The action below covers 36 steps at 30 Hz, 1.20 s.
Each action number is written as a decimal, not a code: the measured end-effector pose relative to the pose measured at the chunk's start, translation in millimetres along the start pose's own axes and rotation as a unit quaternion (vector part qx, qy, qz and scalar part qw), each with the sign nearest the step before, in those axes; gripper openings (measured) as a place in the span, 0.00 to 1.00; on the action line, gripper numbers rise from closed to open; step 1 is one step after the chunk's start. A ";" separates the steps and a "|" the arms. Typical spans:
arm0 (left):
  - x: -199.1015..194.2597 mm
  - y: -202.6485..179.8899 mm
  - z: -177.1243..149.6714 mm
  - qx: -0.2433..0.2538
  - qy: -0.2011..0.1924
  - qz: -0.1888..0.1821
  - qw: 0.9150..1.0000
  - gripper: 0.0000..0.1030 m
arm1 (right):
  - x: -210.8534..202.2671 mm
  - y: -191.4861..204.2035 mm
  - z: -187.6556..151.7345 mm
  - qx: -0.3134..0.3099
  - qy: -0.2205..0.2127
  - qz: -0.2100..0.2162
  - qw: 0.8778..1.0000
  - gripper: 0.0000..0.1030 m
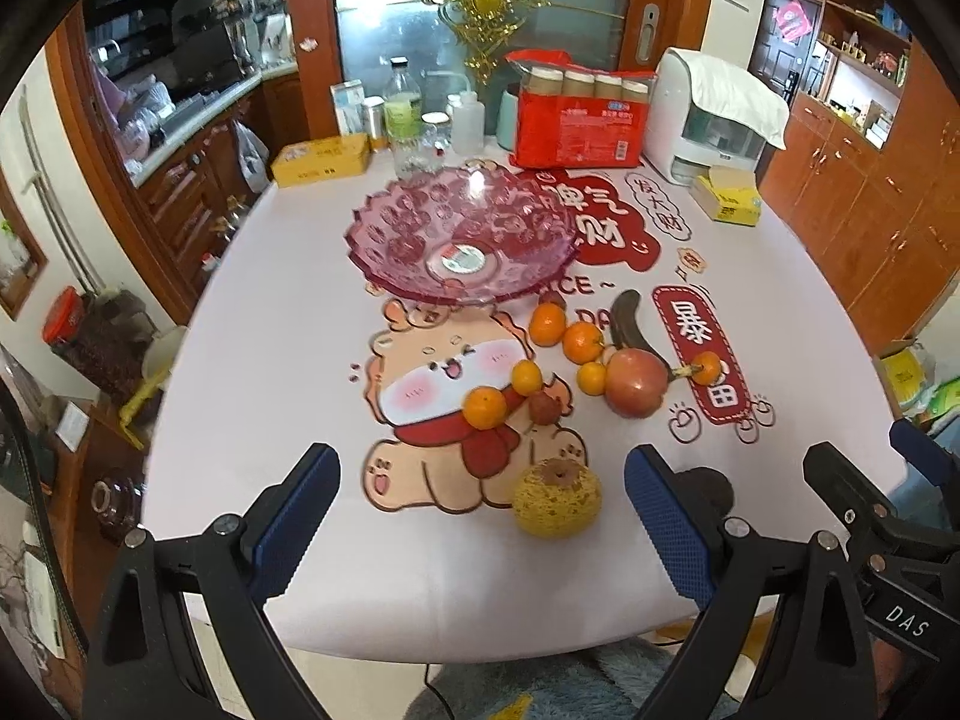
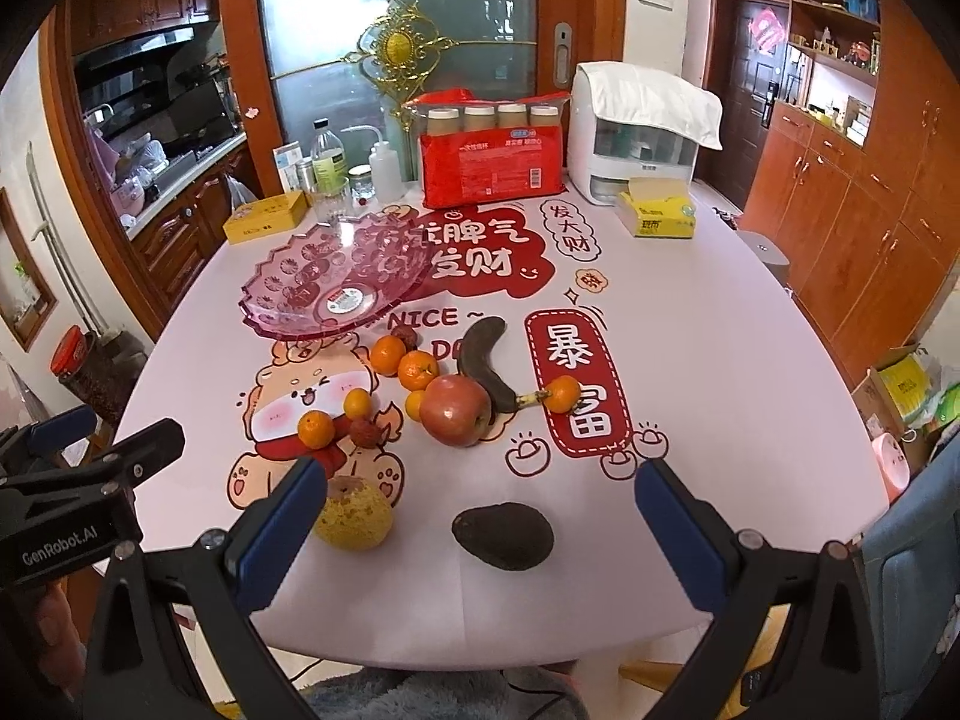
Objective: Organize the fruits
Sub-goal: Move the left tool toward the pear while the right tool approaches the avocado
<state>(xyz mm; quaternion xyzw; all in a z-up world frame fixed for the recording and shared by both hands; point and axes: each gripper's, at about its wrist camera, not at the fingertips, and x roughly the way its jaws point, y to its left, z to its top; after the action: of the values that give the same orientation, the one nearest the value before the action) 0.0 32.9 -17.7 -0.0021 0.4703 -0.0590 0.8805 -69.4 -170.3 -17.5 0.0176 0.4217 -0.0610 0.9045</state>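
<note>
On the tablecloth (image 2: 690, 360) you can read "NICE ~" just below the pink bowl (image 2: 336, 276), with "发财" and "发大财" to its right and "暴富" on the red plaque beyond. You see "GenRobot.AI" on the left gripper (image 1: 480, 516) and "DAS" on the right gripper (image 2: 480, 516).

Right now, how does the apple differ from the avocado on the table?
The apple is red, smooth and round; the avocado is dark, rough and oval. The apple lies among the oranges, against the banana; the avocado lies alone nearer the table's front edge. Neither is in the pink bowl.
</note>
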 end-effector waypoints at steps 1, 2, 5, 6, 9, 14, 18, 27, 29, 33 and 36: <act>3.5 -0.3 0.3 -0.001 0.005 -0.005 1.000 0.93 | 0.6 -1.0 0.2 0.000 0.001 -0.003 1.000 1.00; 6.6 -1.1 0.1 0.000 0.008 -0.008 1.000 0.93 | 1.5 -2.3 0.4 -0.001 0.003 -0.006 1.000 1.00; 16.0 -3.6 1.4 0.012 0.007 -0.015 1.000 0.93 | 8.9 -9.7 0.2 0.002 0.011 -0.017 1.000 1.00; 19.4 -4.5 2.3 0.019 0.004 -0.015 1.000 0.93 | 12.2 -12.4 -0.4 0.003 0.016 -0.018 1.000 1.00; 33.5 -6.3 2.7 0.036 0.002 -0.016 0.999 0.93 | 23.4 -19.7 -2.9 -0.002 0.028 -0.019 0.999 1.00; 64.2 -4.1 -3.4 0.038 0.046 -0.049 0.997 0.93 | 53.6 -31.9 -10.2 -0.012 0.048 -0.011 0.999 0.99; 87.7 -4.1 -9.3 0.021 0.081 -0.074 0.994 0.93 | 86.9 -42.3 -16.9 0.009 0.095 0.014 0.995 0.93; 115.9 -23.5 -13.9 0.036 0.122 -0.073 0.989 0.93 | 117.9 -42.6 -21.5 0.008 0.132 0.039 0.990 0.89; 119.4 -27.6 -14.2 0.042 0.132 -0.072 0.988 0.93 | 121.4 -40.8 -21.1 0.001 0.133 0.042 0.990 0.89; 124.4 -33.9 -15.4 0.056 0.141 -0.067 0.986 0.93 | 128.9 -37.9 -21.4 -0.015 0.136 0.043 0.990 0.89; 128.8 -34.0 -15.6 0.059 0.147 -0.062 0.985 0.93 | 134.6 -35.4 -23.1 -0.024 0.140 0.049 0.989 0.89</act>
<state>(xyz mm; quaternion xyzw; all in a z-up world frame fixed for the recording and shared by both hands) 54.6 -13.7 -131.0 0.0293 0.5892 -0.1407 0.7951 -5.7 -216.4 -134.7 0.0252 0.5440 -0.0037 0.8387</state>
